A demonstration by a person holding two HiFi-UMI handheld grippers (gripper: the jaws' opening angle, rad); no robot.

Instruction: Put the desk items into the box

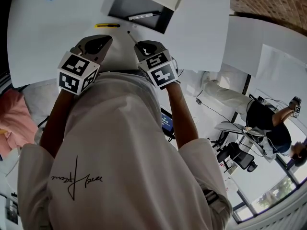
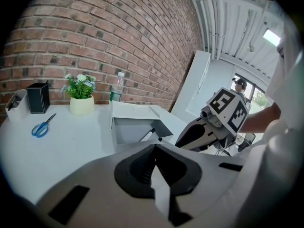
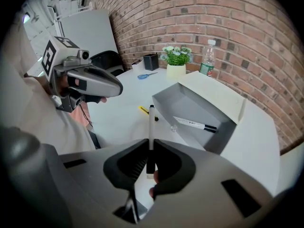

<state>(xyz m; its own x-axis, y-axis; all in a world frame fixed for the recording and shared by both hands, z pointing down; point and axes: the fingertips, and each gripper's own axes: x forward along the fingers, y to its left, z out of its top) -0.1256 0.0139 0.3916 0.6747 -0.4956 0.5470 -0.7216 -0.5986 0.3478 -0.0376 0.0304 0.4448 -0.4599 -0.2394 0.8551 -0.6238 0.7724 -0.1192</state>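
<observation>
Right gripper (image 3: 151, 148): jaws closed on a white marker (image 3: 151, 127), held near its tail, black cap pointing ahead.
Left gripper (image 2: 154, 148): jaws together, nothing between them.
Handling: probably light, stiff and smooth; it could pivot or slip, so a hold nearer the middle looks steadier.
Box (image 3: 187, 103): open just ahead, a second marker (image 3: 194, 123) lying inside.
Around: small yellow item (image 3: 144, 110) on the desk near the box; scissors (image 3: 147, 74), plant pot (image 3: 176, 61) and bottle (image 3: 206, 58) well behind.
In the way: nothing seen between marker and box.
</observation>
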